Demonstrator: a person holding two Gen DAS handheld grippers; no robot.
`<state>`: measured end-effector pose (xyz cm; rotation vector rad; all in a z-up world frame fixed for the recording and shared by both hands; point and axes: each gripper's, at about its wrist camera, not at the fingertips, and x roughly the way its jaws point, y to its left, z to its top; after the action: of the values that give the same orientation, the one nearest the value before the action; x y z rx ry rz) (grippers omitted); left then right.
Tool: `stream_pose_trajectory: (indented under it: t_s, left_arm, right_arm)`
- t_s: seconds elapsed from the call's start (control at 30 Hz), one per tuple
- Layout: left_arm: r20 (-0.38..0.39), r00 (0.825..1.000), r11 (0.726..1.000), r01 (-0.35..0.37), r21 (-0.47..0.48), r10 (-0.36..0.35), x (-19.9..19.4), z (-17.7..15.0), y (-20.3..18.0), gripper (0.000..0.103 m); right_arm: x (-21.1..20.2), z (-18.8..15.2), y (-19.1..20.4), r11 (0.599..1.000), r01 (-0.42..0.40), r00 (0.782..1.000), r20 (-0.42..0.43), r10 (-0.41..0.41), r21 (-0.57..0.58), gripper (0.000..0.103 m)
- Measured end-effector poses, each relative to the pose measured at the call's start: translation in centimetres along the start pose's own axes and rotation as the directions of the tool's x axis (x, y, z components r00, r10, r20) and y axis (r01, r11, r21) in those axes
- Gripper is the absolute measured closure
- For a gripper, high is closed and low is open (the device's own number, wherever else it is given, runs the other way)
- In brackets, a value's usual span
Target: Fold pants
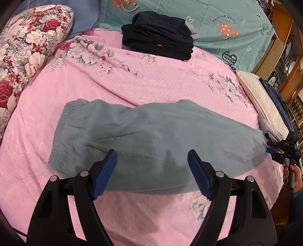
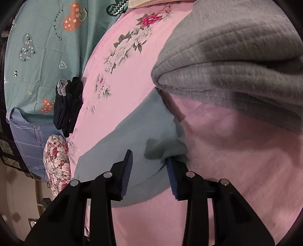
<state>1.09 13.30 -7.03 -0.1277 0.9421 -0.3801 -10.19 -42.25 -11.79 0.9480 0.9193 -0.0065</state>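
Hovering over the near edge of the grey-blue pants (image 1: pixel 151 136), the left gripper (image 1: pixel 152 170) is sitting with its 2 blue-padded fingers (image 1: pixel 105 174) spread wide apart, gripping nothing. The right gripper (image 2: pixel 149 170) is also gaping, its fingers straddling the hem end of the pants, one pad tucked just under the cloth edge. The pants are lying flat across the pink floral bedspread (image 1: pixel 132 81), waistband to the left. A grey knit garment (image 2: pixel 236 62) is bunching up just beside the hem. Farther back a stack of dark folded clothes (image 1: pixel 161 36) is sitting by the teal quilt (image 1: pixel 217 17).
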Motion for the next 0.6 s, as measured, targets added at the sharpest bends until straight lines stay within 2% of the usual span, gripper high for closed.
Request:
stream_pose_trajectory:
  t_s: [0.07, 0.2, 0.4, 0.47, 0.6]
  left_arm:
    - [-0.004, 1.0, 1.0, -0.003, 0.005, 0.003, 0.3, 0.0, 0.1, 0.024]
    - [-0.009, 0.999, 0.999, -0.035, -0.015, 0.035, 1.0, 0.2, 1.4, 0.024]
    - [-0.054, 0.992, 0.984, -0.116, -0.133, 0.11, 2.2, 0.9, 6.1, 0.025]
    - [-0.062, 0.995, 0.982, -0.083, -0.169, 0.073, 2.1, 0.9, 7.4, 0.03]
    - [-0.049, 0.996, 0.984, -0.077, -0.159, 0.07, 1.1, 0.7, 7.6, 0.032]
  right_arm:
    - [-0.2, -0.2, 0.4, 0.998, 0.019, 1.0, 0.006, -0.018, -0.063, 0.093]
    - [-2.2, -0.1, 0.9, 0.996, -0.006, 0.998, 0.066, 0.012, -0.084, 0.099]
    - [-5.8, -0.7, 3.9, 0.985, -0.059, 0.989, 0.127, 0.081, -0.165, 0.1]
    - [-6.0, -1.3, 3.9, 0.985, -0.064, 0.989, 0.123, 0.084, -0.158, 0.1]
    - [-4.6, -2.8, 0.2, 0.997, 0.003, 0.997, 0.076, 0.003, -0.08, 0.1]
